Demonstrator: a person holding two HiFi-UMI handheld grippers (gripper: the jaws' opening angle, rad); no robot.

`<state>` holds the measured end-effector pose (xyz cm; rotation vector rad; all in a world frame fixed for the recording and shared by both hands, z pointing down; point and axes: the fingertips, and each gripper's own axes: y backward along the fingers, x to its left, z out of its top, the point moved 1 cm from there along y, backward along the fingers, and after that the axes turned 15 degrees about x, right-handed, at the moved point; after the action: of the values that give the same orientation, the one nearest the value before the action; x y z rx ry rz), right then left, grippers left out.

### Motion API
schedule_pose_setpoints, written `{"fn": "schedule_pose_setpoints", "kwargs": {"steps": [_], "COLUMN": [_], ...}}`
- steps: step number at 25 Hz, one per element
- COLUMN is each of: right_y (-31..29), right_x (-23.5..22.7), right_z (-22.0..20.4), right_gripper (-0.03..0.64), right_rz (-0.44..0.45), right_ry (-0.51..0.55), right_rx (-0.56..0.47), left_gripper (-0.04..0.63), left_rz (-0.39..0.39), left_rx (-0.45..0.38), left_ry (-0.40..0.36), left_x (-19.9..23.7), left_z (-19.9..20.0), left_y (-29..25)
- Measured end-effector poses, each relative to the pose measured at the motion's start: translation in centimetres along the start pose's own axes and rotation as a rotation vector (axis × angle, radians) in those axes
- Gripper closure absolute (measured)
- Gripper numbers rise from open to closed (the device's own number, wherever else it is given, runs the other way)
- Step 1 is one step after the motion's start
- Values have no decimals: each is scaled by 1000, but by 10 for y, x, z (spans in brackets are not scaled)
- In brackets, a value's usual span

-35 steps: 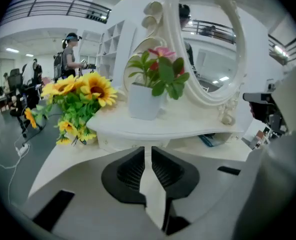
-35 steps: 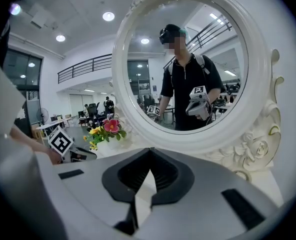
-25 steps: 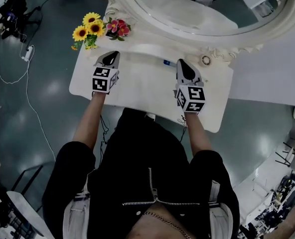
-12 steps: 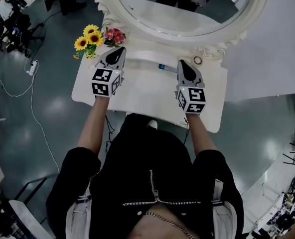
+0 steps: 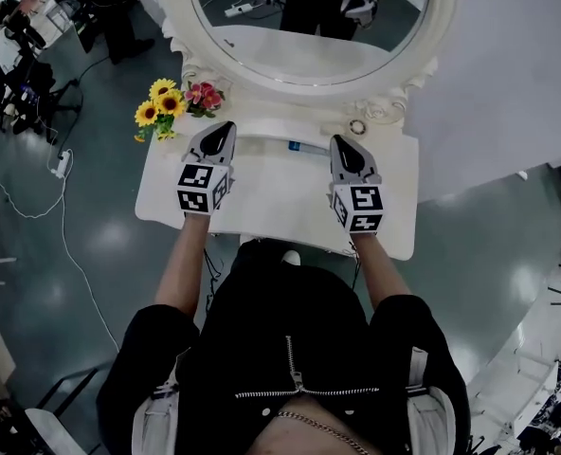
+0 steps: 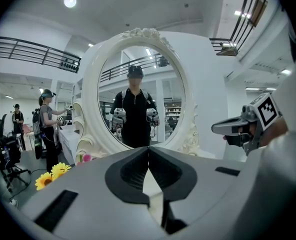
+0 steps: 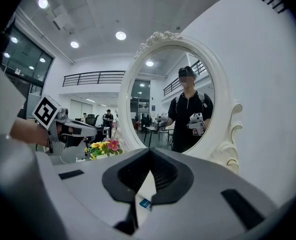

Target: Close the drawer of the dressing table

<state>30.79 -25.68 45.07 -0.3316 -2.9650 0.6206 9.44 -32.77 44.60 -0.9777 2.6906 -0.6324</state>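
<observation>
Drawer: no open drawer shows. In the head view nothing juts past the table's front edge, and the drawer front is hidden under the top and behind the person's body.
Dressing table (image 5: pixel 262 192): white, directly ahead of the person, with an oval mirror (image 5: pixel 309 36) standing at its back.
Left gripper (image 6: pixel 148 150): jaws closed tip to tip with nothing between them; it hovers over the left half of the top.
Right gripper (image 7: pixel 149 153): jaws meet at the tips and hold nothing; it hovers over the right half.
Head view only: both grippers are side by side and apart. A small ring-shaped thing (image 5: pixel 357 126) lies by the mirror's base.
Gripper views only: the mirror reflects the person holding both grippers, and each view catches the other gripper at its edge.
Blue-labelled item (image 5: pixel 304 147): lies on the top between the grippers, nearer the mirror; too small to name.
Flowers (image 5: pixel 171 102): sunflowers and pink blooms at the table's left rear corner.
Cut off: the mirror's top, in the head view.
</observation>
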Motion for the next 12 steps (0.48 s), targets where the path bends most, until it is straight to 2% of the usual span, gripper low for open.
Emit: {"fn": "schedule_pose_setpoints", "kwargs": {"steps": [12], "right_y": [9], "right_x": [-6], "right_z": [-10], "right_gripper": [615], "right_rz": [0], "right_ry": [-15], "right_rx": [-5], "left_gripper": [574], "left_rz": [-17], "left_rx": [4], "left_ry": [12], "left_x": [-14], "left_z": [-8], "left_y": [1]}}
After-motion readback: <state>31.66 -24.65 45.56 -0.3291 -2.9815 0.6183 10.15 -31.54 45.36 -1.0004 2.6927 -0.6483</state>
